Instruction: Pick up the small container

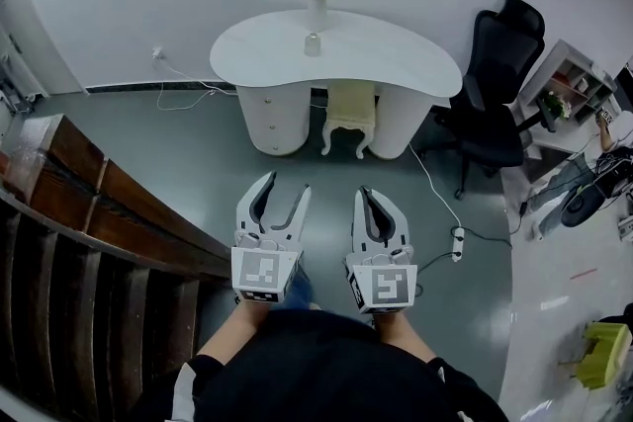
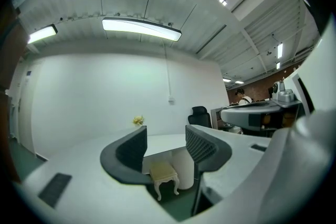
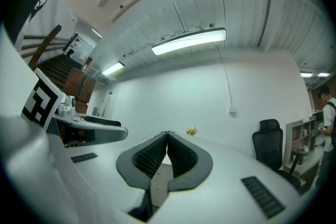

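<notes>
Left tongs point(image 1: 287, 185): were held open, with nothing gripped between the jaws.
Right tongs point(image 1: 372, 195): were shut tight, jaw against jaw, with nothing held.
Container point(image 1: 312, 44): was set on the table, far ahead of both tongs and untouched.
Table point(image 1: 396, 59): was white and was seen well ahead.
Vase point(image 1: 316, 7): was stood just behind the container.
Stool point(image 1: 351, 114): was tucked under the table, nearer the tongs.
Chair point(image 1: 495, 84): was placed far ahead, to the right.

Office: swivel chair point(image 1: 499, 84), white desk point(image 1: 376, 54)
</notes>
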Available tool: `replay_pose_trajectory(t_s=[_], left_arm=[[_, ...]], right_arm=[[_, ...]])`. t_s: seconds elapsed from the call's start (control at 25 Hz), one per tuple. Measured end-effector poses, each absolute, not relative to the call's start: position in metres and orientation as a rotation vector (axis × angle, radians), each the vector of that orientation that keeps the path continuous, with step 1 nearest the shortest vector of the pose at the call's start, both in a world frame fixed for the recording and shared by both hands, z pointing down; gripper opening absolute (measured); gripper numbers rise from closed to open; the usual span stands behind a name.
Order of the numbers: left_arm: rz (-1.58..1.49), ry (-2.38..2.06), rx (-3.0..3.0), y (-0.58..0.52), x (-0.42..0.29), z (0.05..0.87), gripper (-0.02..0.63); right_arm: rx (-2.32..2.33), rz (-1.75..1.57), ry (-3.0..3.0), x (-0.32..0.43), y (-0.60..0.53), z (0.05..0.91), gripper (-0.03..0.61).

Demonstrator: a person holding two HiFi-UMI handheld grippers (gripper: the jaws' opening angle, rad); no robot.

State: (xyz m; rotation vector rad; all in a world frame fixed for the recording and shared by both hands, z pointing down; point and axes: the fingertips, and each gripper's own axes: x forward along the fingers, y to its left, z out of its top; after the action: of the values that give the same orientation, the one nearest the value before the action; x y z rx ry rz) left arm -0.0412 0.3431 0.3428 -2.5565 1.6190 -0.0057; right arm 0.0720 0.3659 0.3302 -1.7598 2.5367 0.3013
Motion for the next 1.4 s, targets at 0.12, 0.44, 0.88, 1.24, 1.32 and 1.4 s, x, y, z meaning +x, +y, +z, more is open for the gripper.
replay_pose_trajectory(t_s=[0.12, 0.44, 0.88, 1.24, 1.32, 1.4], left_arm=[[-0.006, 1.619, -2.556, 0.325, -0.042, 0.344, 0.222], [-0.017, 1.61, -2.562, 0.255, -0.047, 0.345, 0.222], [-0.074, 1.629, -2.639, 0.137, -0.061, 0.352, 0.245], [-0.055, 1.587, -2.665, 0.064, -0.066, 0.353, 0.245], [-0.046, 1.58, -2.668, 0.05, -0.068, 0.352, 0.245], [-0.043, 1.576, -2.669, 0.038, -0.07, 0.351, 0.245]], right_arm=[[-1.766, 0.303, 2.538, 0.072, 0.348, 0.331, 0.023], [-1.793, 0.287, 2.542, 0.067, 0.278, 0.335, 0.023], [-1.844, 0.265, 2.526, 0.054, 0.161, 0.333, 0.023], [-1.89, 0.274, 2.506, 0.047, 0.09, 0.336, 0.023], [-1.895, 0.277, 2.502, 0.045, 0.077, 0.336, 0.023], [-1.9, 0.281, 2.499, 0.043, 0.065, 0.336, 0.023]])
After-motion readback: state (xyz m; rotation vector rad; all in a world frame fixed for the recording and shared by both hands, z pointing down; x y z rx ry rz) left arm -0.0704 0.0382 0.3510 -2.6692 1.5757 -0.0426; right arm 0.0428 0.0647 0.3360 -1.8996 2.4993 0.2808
